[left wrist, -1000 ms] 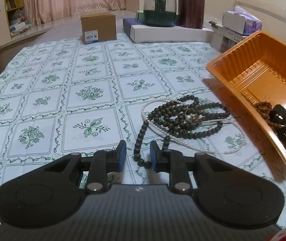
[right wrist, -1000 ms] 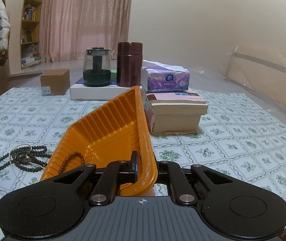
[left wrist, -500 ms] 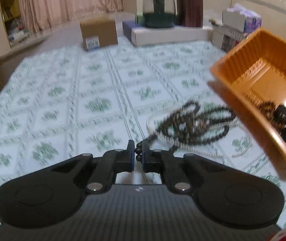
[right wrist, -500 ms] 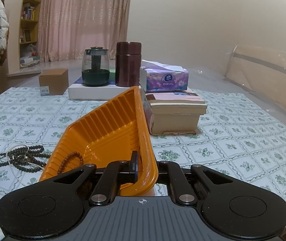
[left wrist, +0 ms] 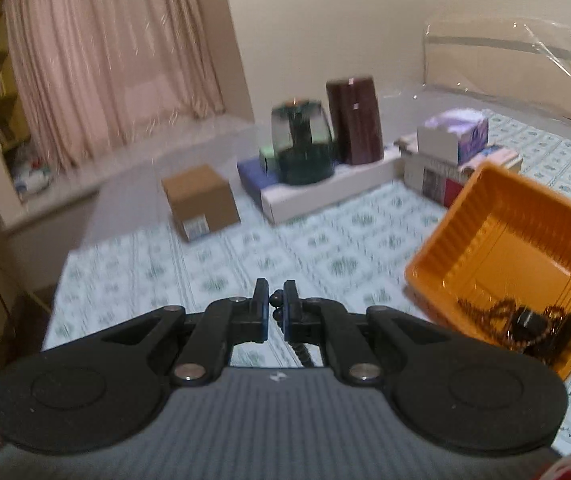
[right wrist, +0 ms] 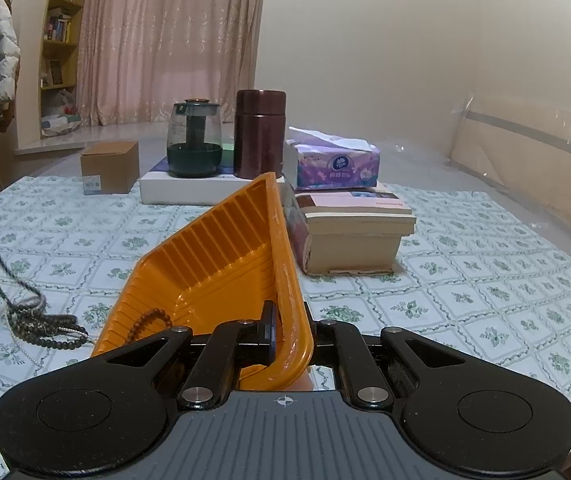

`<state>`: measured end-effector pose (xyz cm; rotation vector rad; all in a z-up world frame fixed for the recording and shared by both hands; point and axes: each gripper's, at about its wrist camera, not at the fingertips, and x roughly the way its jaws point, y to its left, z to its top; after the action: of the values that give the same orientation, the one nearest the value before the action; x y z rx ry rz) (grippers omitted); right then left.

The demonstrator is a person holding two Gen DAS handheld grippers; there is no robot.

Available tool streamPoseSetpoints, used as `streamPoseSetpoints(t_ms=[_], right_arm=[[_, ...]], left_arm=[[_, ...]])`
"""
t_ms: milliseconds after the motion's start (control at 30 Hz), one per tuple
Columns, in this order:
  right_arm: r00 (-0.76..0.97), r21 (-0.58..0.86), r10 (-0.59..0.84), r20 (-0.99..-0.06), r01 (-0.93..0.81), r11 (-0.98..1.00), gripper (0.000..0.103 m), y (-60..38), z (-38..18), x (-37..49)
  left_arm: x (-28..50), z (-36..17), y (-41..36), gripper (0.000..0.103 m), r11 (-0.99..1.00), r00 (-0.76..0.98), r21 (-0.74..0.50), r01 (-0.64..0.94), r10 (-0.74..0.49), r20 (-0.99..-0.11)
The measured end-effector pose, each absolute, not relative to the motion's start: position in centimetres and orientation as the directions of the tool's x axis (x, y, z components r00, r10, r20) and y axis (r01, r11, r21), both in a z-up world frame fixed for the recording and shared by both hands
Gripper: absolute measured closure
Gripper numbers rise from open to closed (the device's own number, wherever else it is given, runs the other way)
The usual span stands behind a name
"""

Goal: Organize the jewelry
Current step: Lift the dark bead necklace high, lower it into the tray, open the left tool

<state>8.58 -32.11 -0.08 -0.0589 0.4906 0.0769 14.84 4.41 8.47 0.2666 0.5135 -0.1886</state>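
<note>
The dark bead necklace (left wrist: 276, 307) is pinched between the left gripper (left wrist: 274, 305) fingertips, low centre of the left wrist frame, a short run of beads dropping beneath the jaws; in the right wrist frame the same strand rises taut up the left edge while its far end lies bunched on the cloth at lower left, tangled with a pearl strand (right wrist: 70, 333); right beside that heap sits the orange tray (right wrist: 213, 264), tipped up on edge, and the right gripper (right wrist: 285, 334) is clamped onto its near rim at bottom centre; a brown bead bracelet (right wrist: 150, 317) rests inside it, with more dark pieces gathered in its low corner at the right of the left wrist frame; the green-patterned tablecloth (right wrist: 465, 292) runs under everything; further up the frame stand a cardboard box (right wrist: 110, 167), a glass teapot (right wrist: 194, 140), a maroon canister (right wrist: 260, 133) and a tissue box (right wrist: 335, 162) on stacked books (right wrist: 355, 232).
</note>
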Motion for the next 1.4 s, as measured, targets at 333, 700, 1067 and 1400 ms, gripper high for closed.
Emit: streamPoseSetpoints(t_ms=[333,700,1067,1400], right_arm=[[0.881,-0.039,0.067,-0.468,-0.096,0.995,0.094,-31.6,0.4,8.7],[0.882,-0.044,0.072,-0.466,-0.105,0.994,0.094,-31.2,0.7,8.7],[0.882,-0.047,0.075,-0.465,-0.109,0.993,0.094,-31.0,0.7,8.6],[0.883,-0.044,0.075,-0.464,-0.108,0.993,0.093,-30.9,0.8,8.7]], left_arm=[[15.5,15.5,4.1,0.097,0.918,0.886,0.282,0.279,-0.132,-0.445],[16.2,22.9,3.7,0.097,0.905,0.915,0.319,0.283,-0.155,-0.371],[17.0,27.8,1.5,0.097,0.880,0.937,0.382,0.281,-0.165,-0.308],[16.3,30.5,-1.0,0.097,0.869,0.932,0.370,0.327,-0.234,-0.275]])
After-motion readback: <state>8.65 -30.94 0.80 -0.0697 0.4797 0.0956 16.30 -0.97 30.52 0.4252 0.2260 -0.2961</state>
